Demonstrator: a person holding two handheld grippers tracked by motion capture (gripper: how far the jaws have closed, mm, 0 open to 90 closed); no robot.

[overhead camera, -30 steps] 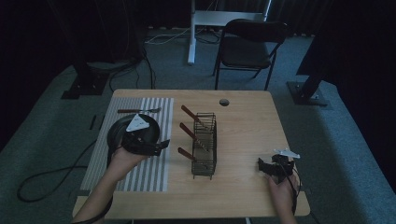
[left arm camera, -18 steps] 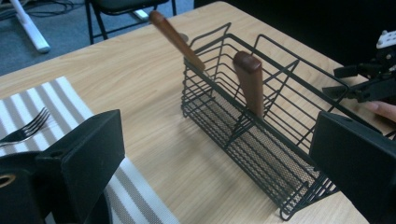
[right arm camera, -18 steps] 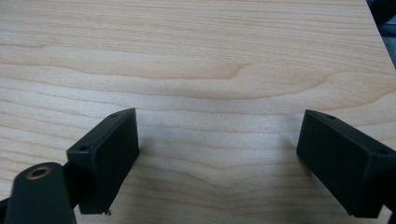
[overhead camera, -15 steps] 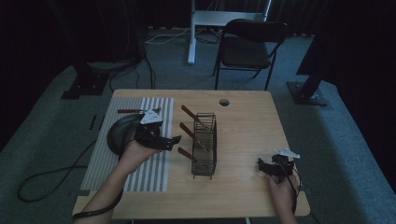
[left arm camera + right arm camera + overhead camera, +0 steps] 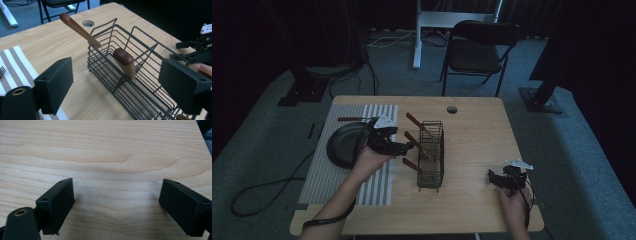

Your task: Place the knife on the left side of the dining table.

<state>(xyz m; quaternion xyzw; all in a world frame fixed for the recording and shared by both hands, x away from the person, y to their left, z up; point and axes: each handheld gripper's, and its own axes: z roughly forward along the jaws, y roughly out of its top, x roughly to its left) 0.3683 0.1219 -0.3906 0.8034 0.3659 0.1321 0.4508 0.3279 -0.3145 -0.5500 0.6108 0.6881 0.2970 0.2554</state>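
A black wire basket (image 5: 431, 155) (image 5: 130, 75) stands mid-table with three wooden-handled utensils leaning out of it: one at the far end (image 5: 415, 120) (image 5: 79, 29), one in the middle (image 5: 413, 139) (image 5: 125, 62), one nearest (image 5: 411, 164). My left gripper (image 5: 404, 147) (image 5: 120, 87) hovers open just left of the basket, facing the middle handle, nothing between its jaws. My right gripper (image 5: 497, 179) (image 5: 116, 205) rests open low over bare wood at the front right. A dark round plate (image 5: 343, 145) lies on the striped placemat (image 5: 332, 175).
A utensil with a wooden handle (image 5: 351, 119) lies on the mat behind the plate, and fork tines (image 5: 2, 72) show at the mat's edge. A cable hole (image 5: 452, 109) is in the tabletop at the back. A chair (image 5: 479, 45) stands beyond the table.
My left gripper has moved right from over the plate to the basket's left side. The right gripper has stayed in place.
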